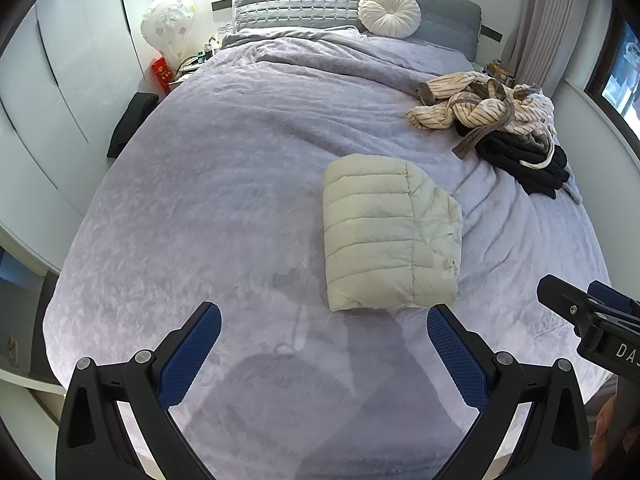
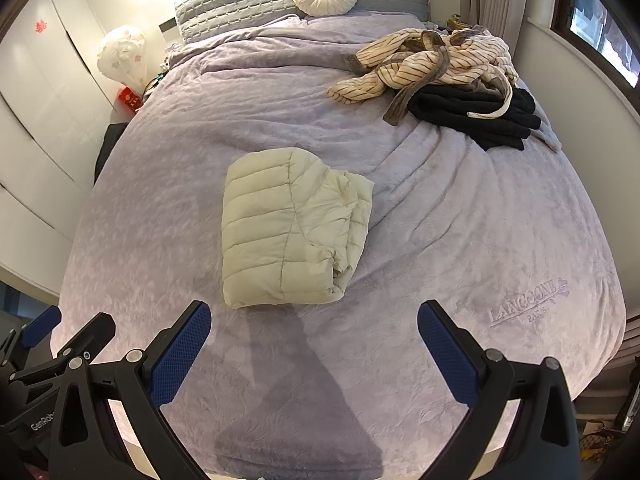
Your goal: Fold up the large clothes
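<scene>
A cream quilted puffer jacket (image 1: 388,232) lies folded into a compact rectangle on the lavender bedspread (image 1: 224,184); it also shows in the right wrist view (image 2: 292,228). My left gripper (image 1: 324,340) is open and empty, held above the bed just short of the jacket's near edge. My right gripper (image 2: 314,336) is open and empty, also just short of the jacket. A striped cream robe (image 1: 480,104) lies in a heap on a dark garment (image 1: 528,160) at the far right of the bed; both show in the right wrist view (image 2: 432,64) (image 2: 480,116).
A round white cushion (image 1: 389,12) leans on the grey headboard (image 1: 296,0). White wardrobe doors (image 1: 52,80) stand to the left. A covered fan (image 1: 168,24) and a red box (image 1: 162,74) sit by the bedside. A curtain (image 1: 540,20) and window are at right.
</scene>
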`<state>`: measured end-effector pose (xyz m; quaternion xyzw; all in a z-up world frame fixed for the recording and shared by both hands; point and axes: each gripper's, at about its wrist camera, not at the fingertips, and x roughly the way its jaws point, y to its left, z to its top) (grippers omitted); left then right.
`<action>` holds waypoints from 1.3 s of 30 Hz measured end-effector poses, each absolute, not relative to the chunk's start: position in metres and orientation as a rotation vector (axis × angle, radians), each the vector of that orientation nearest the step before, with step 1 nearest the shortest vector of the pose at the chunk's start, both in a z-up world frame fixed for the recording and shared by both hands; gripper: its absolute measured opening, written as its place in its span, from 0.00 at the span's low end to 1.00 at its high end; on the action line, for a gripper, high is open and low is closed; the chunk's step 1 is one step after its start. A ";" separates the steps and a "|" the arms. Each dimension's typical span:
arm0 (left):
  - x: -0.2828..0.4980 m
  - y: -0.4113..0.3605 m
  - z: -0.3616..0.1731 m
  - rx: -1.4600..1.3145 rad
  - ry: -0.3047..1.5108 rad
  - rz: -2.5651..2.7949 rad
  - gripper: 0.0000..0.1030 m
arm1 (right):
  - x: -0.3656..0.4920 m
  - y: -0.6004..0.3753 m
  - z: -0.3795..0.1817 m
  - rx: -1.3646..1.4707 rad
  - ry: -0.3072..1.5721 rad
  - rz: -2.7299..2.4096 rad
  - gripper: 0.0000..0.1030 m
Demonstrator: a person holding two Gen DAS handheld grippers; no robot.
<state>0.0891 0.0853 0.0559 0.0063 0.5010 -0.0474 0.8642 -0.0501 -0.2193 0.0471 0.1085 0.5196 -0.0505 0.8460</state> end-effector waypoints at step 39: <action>0.087 0.085 0.052 0.015 1.055 -0.099 1.00 | -0.052 -0.217 0.044 0.227 1.107 -0.103 1.00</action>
